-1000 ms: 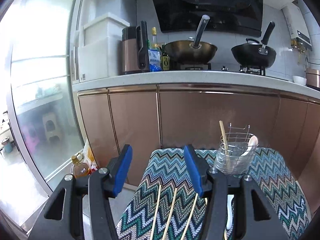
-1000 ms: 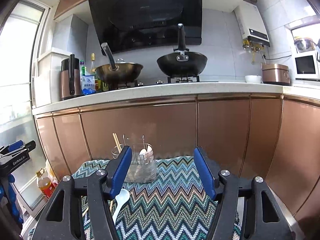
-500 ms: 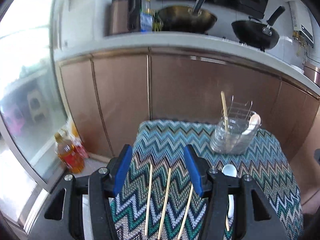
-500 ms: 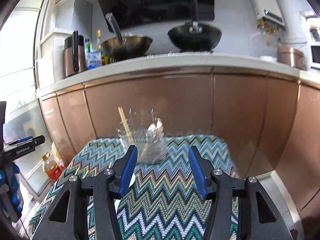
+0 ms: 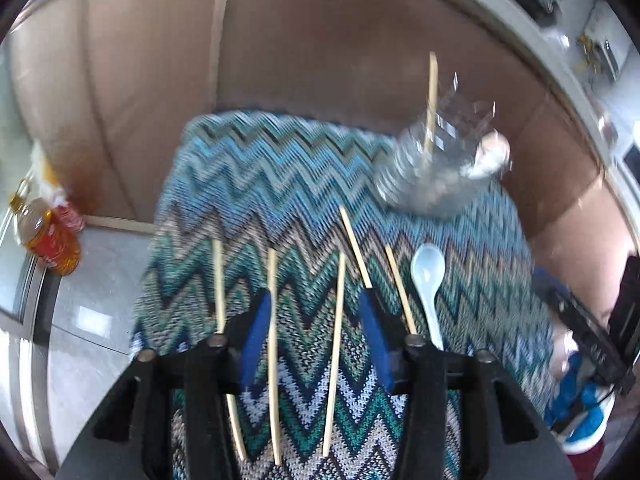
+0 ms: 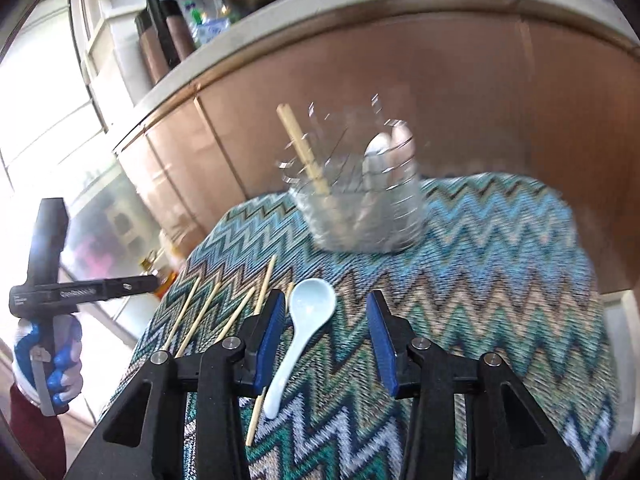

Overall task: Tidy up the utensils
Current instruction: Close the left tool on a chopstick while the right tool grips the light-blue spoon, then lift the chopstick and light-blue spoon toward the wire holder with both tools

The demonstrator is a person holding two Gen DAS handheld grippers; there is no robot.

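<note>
Both hand-held grippers are being lowered over loose utensils for pickup.
The left hand-held gripper [image 5: 310, 320], empty, is being narrowed around chopsticks [image 5: 273, 320]; the right hand-held gripper [image 6: 326, 320], empty, is being narrowed around the spoon [image 6: 308, 312], for moving into the holder [image 6: 360, 204].

A zigzag cloth [image 5: 280, 184] covers the table, with cabinet doors [image 5: 300, 40] right behind it. At the cloth's far right sits the wire utensil holder [image 5: 436, 176], one chopstick [image 5: 431, 108] and a spoon standing in it. Nearer, loose chopsticks [image 5: 273, 320] lie side by side, and a spoon [image 6: 308, 320] lies just right of them.
</note>
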